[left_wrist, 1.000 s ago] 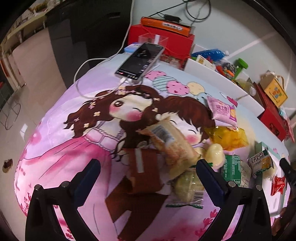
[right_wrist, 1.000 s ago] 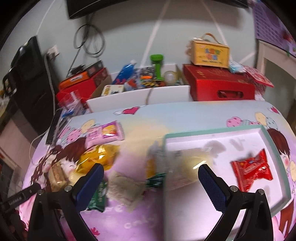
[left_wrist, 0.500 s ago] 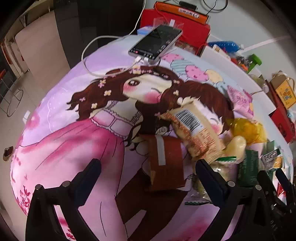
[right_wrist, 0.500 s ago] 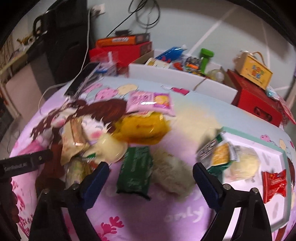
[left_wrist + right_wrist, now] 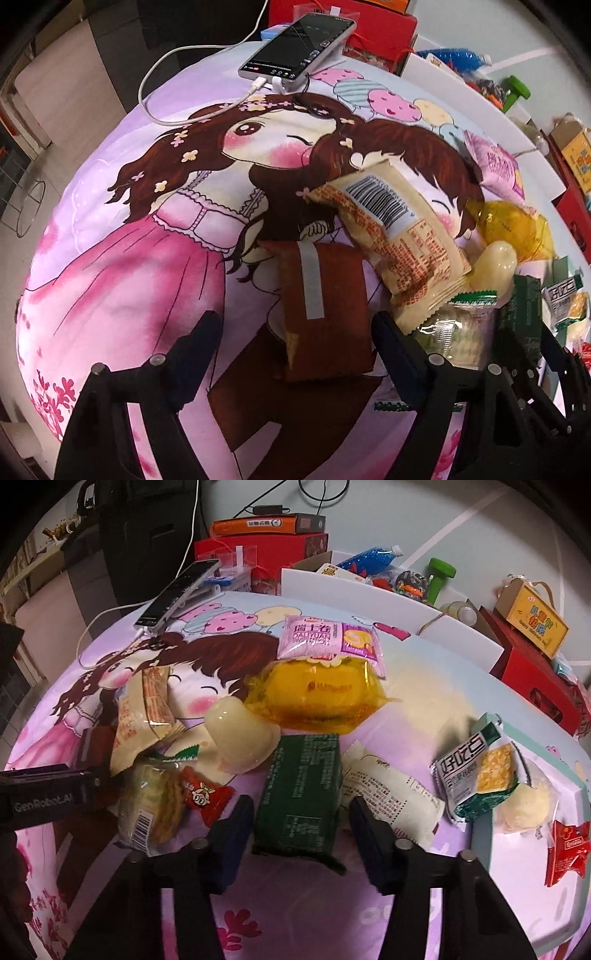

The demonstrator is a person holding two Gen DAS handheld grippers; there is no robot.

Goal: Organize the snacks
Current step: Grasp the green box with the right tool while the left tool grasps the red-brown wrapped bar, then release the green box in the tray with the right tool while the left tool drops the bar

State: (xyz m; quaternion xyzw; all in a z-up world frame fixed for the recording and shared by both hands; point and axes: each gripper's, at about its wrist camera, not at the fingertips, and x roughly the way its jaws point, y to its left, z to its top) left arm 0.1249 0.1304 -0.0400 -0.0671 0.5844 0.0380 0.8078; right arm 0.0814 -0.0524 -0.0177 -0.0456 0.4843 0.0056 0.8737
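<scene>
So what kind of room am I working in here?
Probably a lived-in home room, not a lab: a cartoon-print tablecloth, a charging phone, and a white box of toys and clutter against the wall.

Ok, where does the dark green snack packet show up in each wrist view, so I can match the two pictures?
Left wrist: the green packet is at the far right, partly hidden behind the right claw.
Right wrist: the green packet is at lower centre, lying between the open fingers of the right claw.
Shared landmark: the phone on its white cable at the far edge of the cloth.
</scene>
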